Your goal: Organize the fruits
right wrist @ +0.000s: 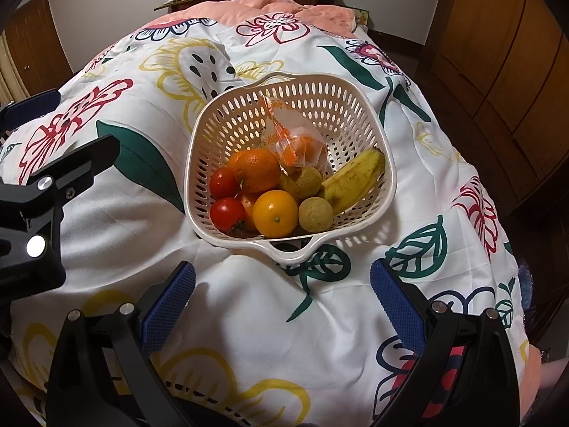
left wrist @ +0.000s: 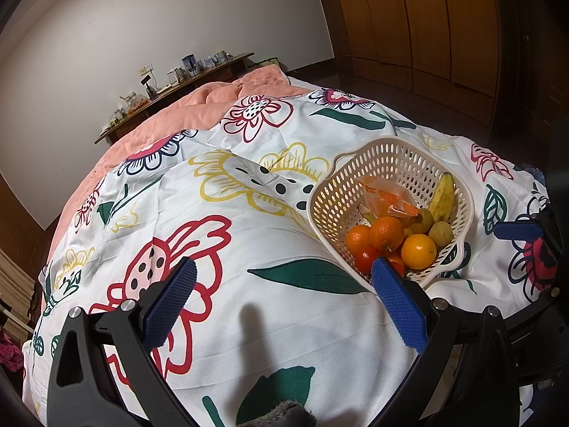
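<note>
Perforated basket (right wrist: 355,114) of oranges, tomatoes and banana (right wrist: 352,178) on floral bedspread (right wrist: 249,320), both grippers (left wrist: 284,302) (right wrist: 282,302) beside it, released, empty.

Perforated basket (right wrist: 355,106) of fruit on floral bedspread (right wrist: 249,302), right claw (right wrist: 282,295) spread wide, empty

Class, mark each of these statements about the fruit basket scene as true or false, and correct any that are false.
1. The basket sits on a floral sheet. True.
2. The banana lies outside the basket. False: it is inside.
3. Both grippers, left and right, are open and empty. True.
4. The basket holds only oranges. False: tomatoes, a plastic bag and other fruit are there too.
</note>
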`<state>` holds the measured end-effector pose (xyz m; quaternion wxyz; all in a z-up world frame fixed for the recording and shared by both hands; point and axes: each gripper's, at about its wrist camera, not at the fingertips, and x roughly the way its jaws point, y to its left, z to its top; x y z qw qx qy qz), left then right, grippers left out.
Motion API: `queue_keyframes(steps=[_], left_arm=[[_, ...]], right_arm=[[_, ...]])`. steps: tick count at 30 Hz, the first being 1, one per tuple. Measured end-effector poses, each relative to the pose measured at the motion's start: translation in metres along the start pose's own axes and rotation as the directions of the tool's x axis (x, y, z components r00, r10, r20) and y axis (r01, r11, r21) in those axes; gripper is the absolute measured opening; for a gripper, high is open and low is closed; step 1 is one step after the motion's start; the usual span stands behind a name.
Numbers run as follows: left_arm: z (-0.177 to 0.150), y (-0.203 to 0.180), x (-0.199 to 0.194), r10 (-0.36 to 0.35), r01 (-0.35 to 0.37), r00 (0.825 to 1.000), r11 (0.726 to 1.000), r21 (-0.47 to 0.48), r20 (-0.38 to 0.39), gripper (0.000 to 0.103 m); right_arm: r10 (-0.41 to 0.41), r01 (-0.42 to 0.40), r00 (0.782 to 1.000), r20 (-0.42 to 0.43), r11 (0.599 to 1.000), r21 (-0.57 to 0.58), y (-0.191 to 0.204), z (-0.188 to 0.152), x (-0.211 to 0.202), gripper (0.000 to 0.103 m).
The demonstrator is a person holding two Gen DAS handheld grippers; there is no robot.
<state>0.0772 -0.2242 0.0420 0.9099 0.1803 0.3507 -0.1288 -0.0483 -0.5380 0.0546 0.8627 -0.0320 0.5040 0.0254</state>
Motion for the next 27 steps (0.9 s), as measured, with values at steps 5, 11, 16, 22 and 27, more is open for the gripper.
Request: queue_keyframes(steps=[5,11,16,22,27], left_arm=[[0.000,0.000,0.000,0.000,0.000,1.000,1.000,0.001,-0.001,0.100],[0.001,-0.001,0.000,0.001,-0.001,1.000,1.000,0.002,0.000,0.100],[0.001,-0.002,0.000,0.002,-0.002,1.000,1.000,0.002,0.000,0.100],[-0.001,0.002,-0.001,0.003,-0.003,1.000,1.000,-0.005,0.003,0.100],[0.000,0.010,-0.002,-0.005,0.005,1.000,1.000,-0.031,-0.013,0.100]], right_arm=[[0.001,-0.001,1.000,-0.003,1.000,-0.004,0.001,-0.001,0.001,0.098],[0.000,0.000,1.000,-0.008,1.000,-0.004,0.002,-0.001,0.002,0.098],[0.001,-0.001,1.000,-0.009,1.000,-0.008,0.003,-0.001,0.003,0.098],[0.000,0.000,1.000,-0.007,1.000,-0.008,0.003,-0.001,0.001,0.098],[0.002,-0.002,1.000,0.002,1.000,-0.005,0.003,0.001,-0.003,0.098]])
